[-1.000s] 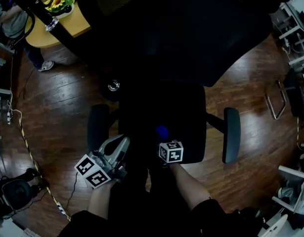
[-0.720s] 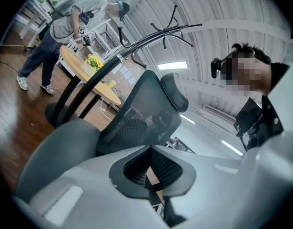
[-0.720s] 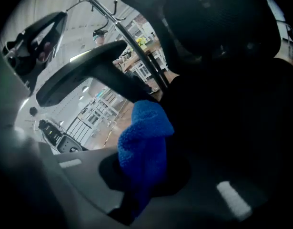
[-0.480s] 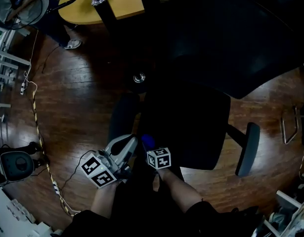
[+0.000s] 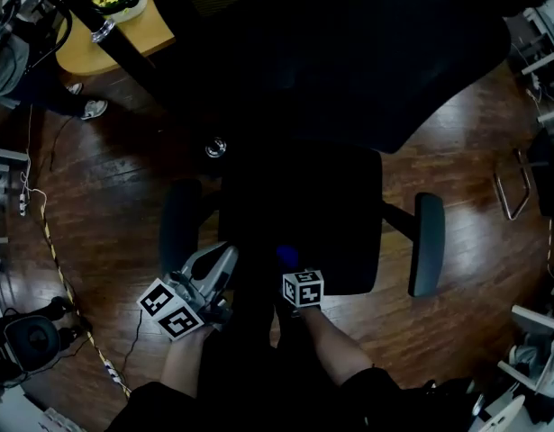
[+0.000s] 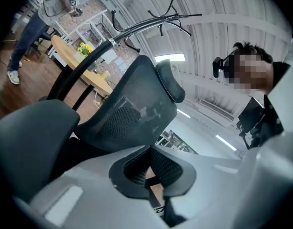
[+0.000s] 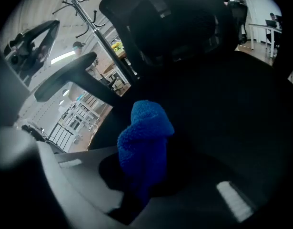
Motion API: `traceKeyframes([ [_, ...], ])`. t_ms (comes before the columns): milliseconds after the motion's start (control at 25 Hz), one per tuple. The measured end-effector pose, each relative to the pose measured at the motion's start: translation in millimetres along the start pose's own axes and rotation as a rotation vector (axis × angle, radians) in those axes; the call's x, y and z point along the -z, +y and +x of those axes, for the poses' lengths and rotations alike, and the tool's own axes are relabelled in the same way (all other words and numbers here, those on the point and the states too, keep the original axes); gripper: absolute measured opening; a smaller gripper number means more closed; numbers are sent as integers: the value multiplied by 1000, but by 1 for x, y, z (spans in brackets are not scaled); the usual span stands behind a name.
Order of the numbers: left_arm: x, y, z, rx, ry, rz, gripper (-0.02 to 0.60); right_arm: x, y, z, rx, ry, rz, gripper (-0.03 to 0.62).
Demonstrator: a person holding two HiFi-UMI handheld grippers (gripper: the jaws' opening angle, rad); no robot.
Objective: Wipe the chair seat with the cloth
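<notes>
A black office chair stands below me, its dark seat (image 5: 304, 214) between two armrests. My right gripper (image 5: 289, 264) hangs over the seat's front edge, shut on a fluffy blue cloth (image 7: 144, 147) that sticks up between its jaws; the blue cloth (image 5: 286, 256) shows just ahead of its marker cube. My left gripper (image 5: 215, 264) is held off the seat's front left corner, near the left armrest (image 5: 178, 223). In the left gripper view its jaws are pressed together with nothing in them, pointing up at the mesh backrest (image 6: 132, 109).
The chair's backrest (image 5: 349, 52) looms over the far side. The right armrest (image 5: 427, 241) sticks out at the right. A round wooden table (image 5: 114, 39) with yellow flowers stands at the back left, a person's shoe (image 5: 89, 108) beside it. Cables run along the floor's left side.
The view swung left and then back. The right gripper with the cloth moved from the seat's front left edge back toward the front middle. The left gripper kept its place.
</notes>
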State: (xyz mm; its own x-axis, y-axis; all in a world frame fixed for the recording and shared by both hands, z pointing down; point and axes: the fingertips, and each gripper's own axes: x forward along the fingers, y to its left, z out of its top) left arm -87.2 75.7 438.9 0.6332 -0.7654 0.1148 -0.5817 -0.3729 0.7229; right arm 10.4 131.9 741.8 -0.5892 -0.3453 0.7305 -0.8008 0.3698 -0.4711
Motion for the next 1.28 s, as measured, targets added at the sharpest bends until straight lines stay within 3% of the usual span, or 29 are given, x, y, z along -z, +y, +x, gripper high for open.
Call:
traceKeyframes([
  [400,11,-24,72,143,95,3,-9,6,-152,-119,295,-92,130,35],
  [560,16,-37,88,171,118,10,-9,8,-176,-144,314,-104,91,35],
  [880,21,-35,93,160,127,2,-9,10,-184,-153,327,-107,164,35],
  [1000,15,-32,90,153,112,-2,-9,-21,-177,-145,324,-140,133,35],
  [1280,6,-27,77,136,86,-22,-9,-163,-129,-52,178,-190,-40,35],
])
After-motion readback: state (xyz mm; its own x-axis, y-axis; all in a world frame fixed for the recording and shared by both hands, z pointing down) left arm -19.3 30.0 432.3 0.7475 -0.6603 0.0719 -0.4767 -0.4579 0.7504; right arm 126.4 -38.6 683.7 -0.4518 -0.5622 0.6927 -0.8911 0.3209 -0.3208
